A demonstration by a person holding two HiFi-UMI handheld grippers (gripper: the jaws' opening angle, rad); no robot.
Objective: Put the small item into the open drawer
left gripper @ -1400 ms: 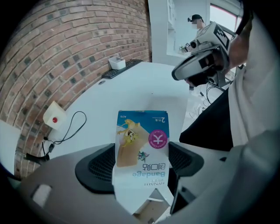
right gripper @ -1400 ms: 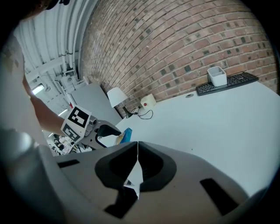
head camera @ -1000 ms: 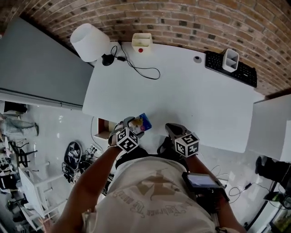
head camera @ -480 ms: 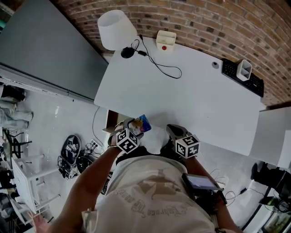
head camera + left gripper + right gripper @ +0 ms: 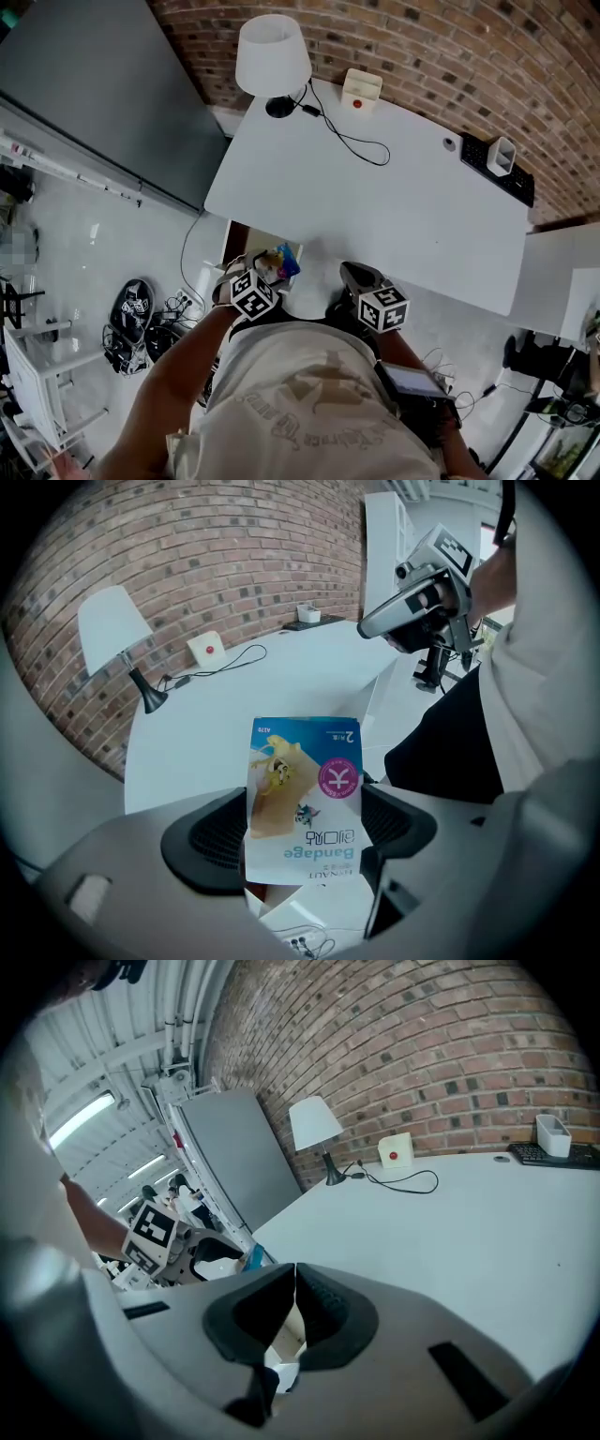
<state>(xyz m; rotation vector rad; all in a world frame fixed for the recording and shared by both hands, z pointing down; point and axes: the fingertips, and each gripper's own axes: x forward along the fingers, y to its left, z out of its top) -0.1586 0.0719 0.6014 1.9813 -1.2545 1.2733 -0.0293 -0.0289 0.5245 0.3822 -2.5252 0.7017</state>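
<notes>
- Gripping a bandage packet by its lower half, the left gripper had both jaws clamped on it.
- Right gripper hung alongside, jaws pressed together on nothing.
- Packet sat at the desk's near edge, just beside the drawer.
- Lamp stood at the desk's far corner.

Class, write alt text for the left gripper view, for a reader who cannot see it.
The left claw is shut on a bandage packet, whose print faces the camera upside down. Beyond it are a white table with a lamp against a brick wall, and the right claw at upper right.
</notes>
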